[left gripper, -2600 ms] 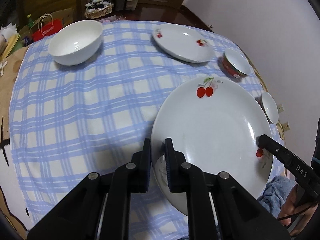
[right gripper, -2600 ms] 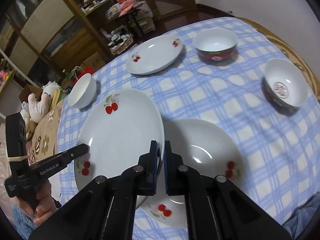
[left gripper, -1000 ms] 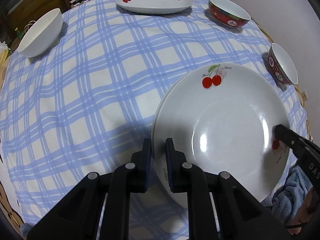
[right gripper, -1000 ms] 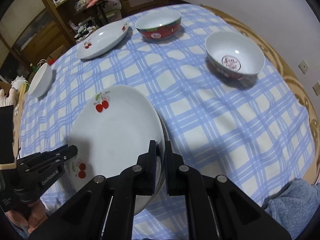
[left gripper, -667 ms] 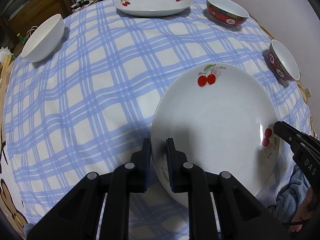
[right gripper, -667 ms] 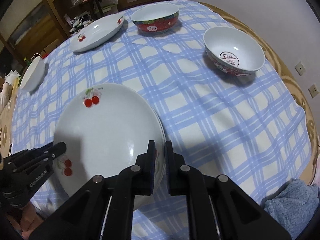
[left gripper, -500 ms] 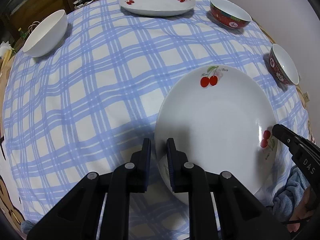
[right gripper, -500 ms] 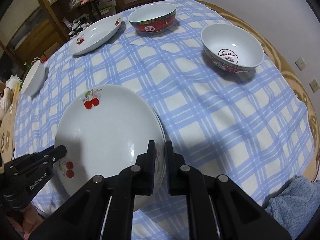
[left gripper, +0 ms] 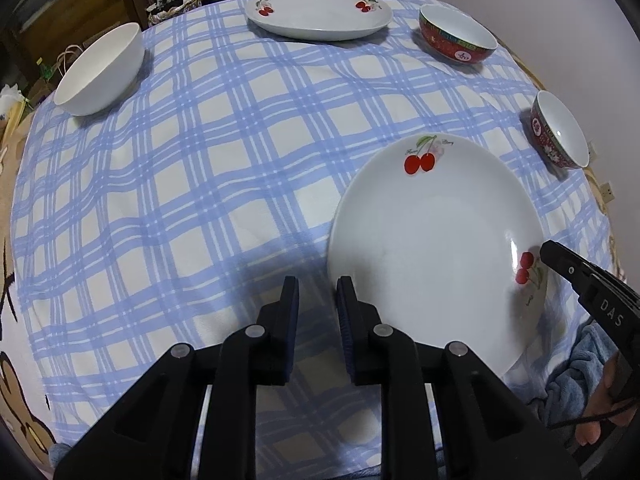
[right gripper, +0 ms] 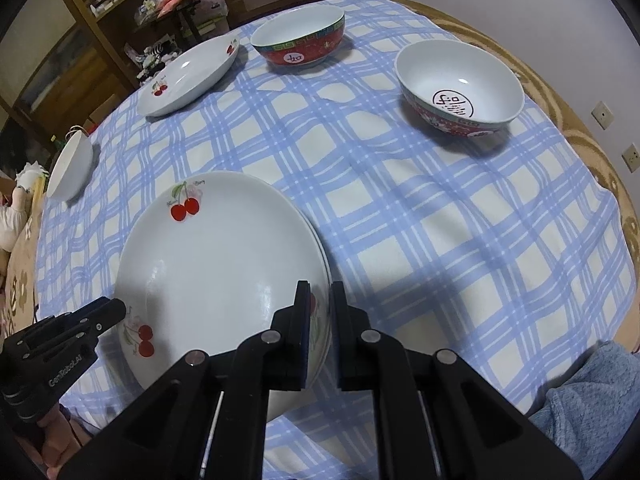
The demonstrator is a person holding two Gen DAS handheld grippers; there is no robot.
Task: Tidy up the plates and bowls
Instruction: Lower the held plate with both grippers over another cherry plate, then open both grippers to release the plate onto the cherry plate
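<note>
Stacked plates [left gripper: 432, 240] near edge of tablecloth [left gripper: 200, 184]; third plate [left gripper: 320, 12] far side; bowls [right gripper: 460, 84] spread around.

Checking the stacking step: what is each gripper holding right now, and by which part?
The right gripper grips the top cherry plate by its near rim. The left gripper holds nothing; its jaws are opening, clear of the plate's edge.

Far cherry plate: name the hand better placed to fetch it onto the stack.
Probably left. The left claw is opening, nothing between its jaws, and the far cherry plate lies straight ahead. The right claw is clamped on the rim of the stack.
</note>
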